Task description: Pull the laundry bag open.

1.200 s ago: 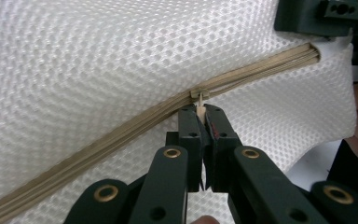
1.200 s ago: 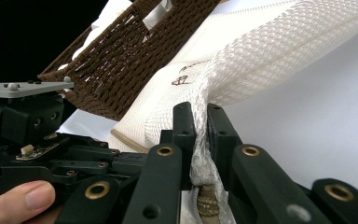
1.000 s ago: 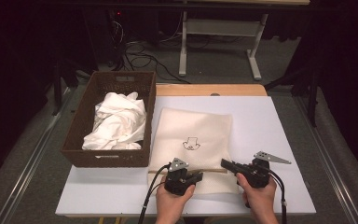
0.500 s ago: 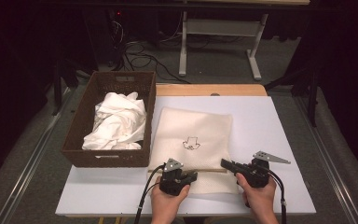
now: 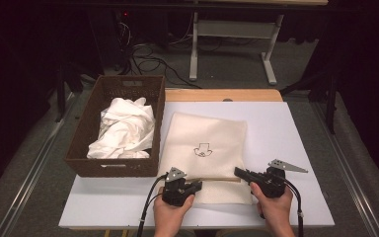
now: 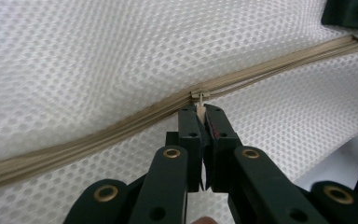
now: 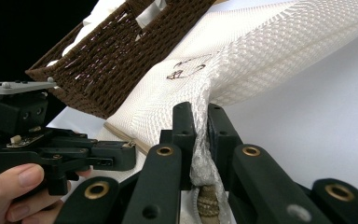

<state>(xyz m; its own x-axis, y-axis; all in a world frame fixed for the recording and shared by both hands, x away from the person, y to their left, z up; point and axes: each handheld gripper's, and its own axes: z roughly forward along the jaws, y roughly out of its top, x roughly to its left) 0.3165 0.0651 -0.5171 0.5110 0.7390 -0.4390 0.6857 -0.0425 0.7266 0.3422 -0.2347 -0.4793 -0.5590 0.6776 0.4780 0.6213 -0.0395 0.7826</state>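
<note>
Wicker comes first at the left: a brown basket (image 5: 112, 163) on the counter (image 5: 296, 128), crumpled white cloth (image 5: 123, 131) inside it. Just right of it lies the white mesh laundry bag (image 5: 205, 133), flat, its tan zipper (image 6: 98, 135) running left to right along the near edge. The left gripper (image 5: 193, 186) sits at the zipper's left part, its fingers (image 6: 189, 128) clenched on the small zipper pull (image 6: 199, 97), which stands straight ahead of them. Farther right, the right gripper (image 5: 241, 173) points left along the same line, clamped on a bunch of mesh (image 7: 204, 154) at the bag's near right corner, beside the zipper's end. The move ahead likely turns on this: the zipper's long axis runs straight between the two hands, so the left hand can draw the pull along it while the right anchors the fabric.
</note>
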